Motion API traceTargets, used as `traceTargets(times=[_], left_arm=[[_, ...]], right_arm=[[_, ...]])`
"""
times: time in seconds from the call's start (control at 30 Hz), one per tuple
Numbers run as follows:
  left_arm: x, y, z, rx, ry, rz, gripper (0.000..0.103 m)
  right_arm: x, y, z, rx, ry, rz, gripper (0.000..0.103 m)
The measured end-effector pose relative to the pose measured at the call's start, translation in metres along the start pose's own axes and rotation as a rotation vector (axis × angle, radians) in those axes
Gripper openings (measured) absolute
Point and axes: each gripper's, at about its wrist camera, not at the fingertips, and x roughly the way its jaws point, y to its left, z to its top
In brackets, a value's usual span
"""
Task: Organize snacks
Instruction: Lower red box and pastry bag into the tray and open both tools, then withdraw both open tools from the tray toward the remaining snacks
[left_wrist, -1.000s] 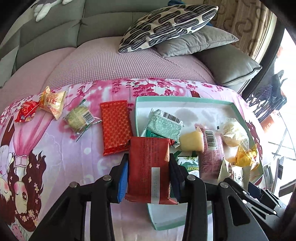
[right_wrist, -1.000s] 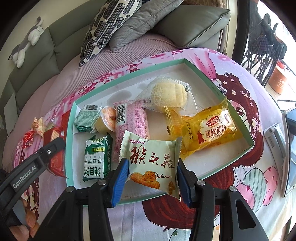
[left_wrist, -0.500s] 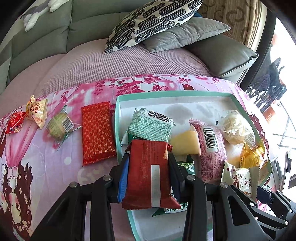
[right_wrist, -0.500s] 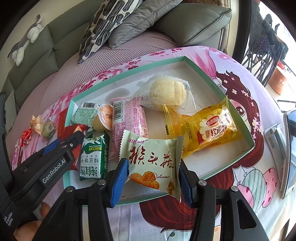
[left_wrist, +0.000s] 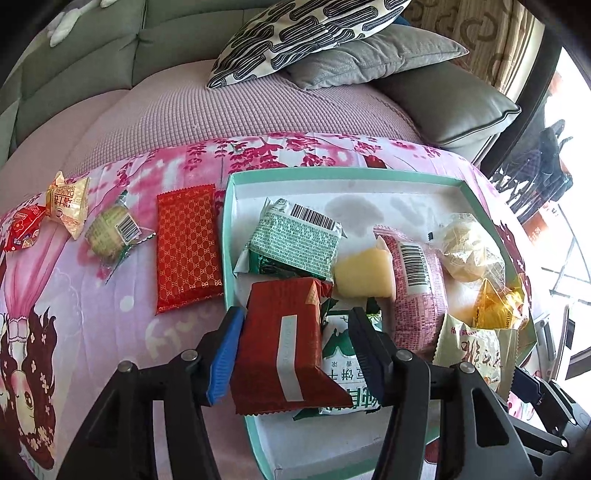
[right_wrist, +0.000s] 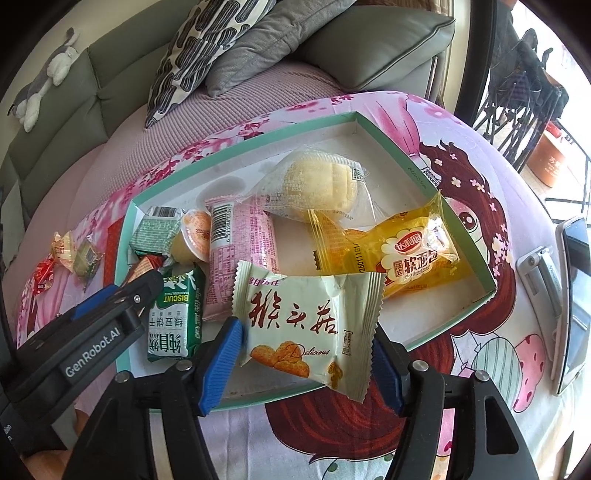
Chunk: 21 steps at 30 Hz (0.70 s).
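Observation:
A teal-rimmed white box (left_wrist: 332, 171) holds several snacks. Over its near left part my left gripper (left_wrist: 295, 317) has its jaws opening. The dark red packet (left_wrist: 280, 343) lies between them on a green biscuit pack (left_wrist: 347, 373), with a gap at the right pad. My right gripper (right_wrist: 306, 332) is over the box's near edge (right_wrist: 258, 397), jaws opening. The cream packet (right_wrist: 306, 325) sits flat between them, no longer squeezed. On the cloth left of the box lie a red patterned packet (left_wrist: 186, 251), a wrapped round cake (left_wrist: 110, 230) and two candies (left_wrist: 66, 206).
In the box: a green packet (left_wrist: 295, 240), a jelly cup (left_wrist: 364, 273), a pink packet (left_wrist: 417, 280), a wrapped bun (right_wrist: 317, 181), a yellow packet (right_wrist: 399, 251). A phone on a stand (right_wrist: 576, 295) stands right of the box. Sofa cushions (left_wrist: 314, 33) lie behind the table.
Both grippers' jaws have spread apart. The red packet, carried right over the box, now rests on the green biscuit pack. The cream packet has flattened out between the right pads.

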Motion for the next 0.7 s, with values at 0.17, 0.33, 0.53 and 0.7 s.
traceTargets(times=[0.17,0.33,0.53,0.7], left_arm=[[-0.013,0.0,0.002,-0.013,0.028,0.012,0.066],[-0.025,0.005,0.003,-0.013,0.038,0.016,0.066],[-0.04,0.015,0.002,-0.034,0.021,0.028,0.066],[-0.047,0.023,-0.002,-0.059,0.018,0.042,0.066]], right_arm=[[-0.002,0.0,0.0,0.0,-0.01,-0.001,0.082],[-0.003,-0.001,0.001,-0.001,-0.013,-0.006,0.082],[-0.015,-0.002,0.004,0.008,-0.067,-0.002,0.082],[-0.028,-0.002,0.007,0.008,-0.123,0.004,0.082]])
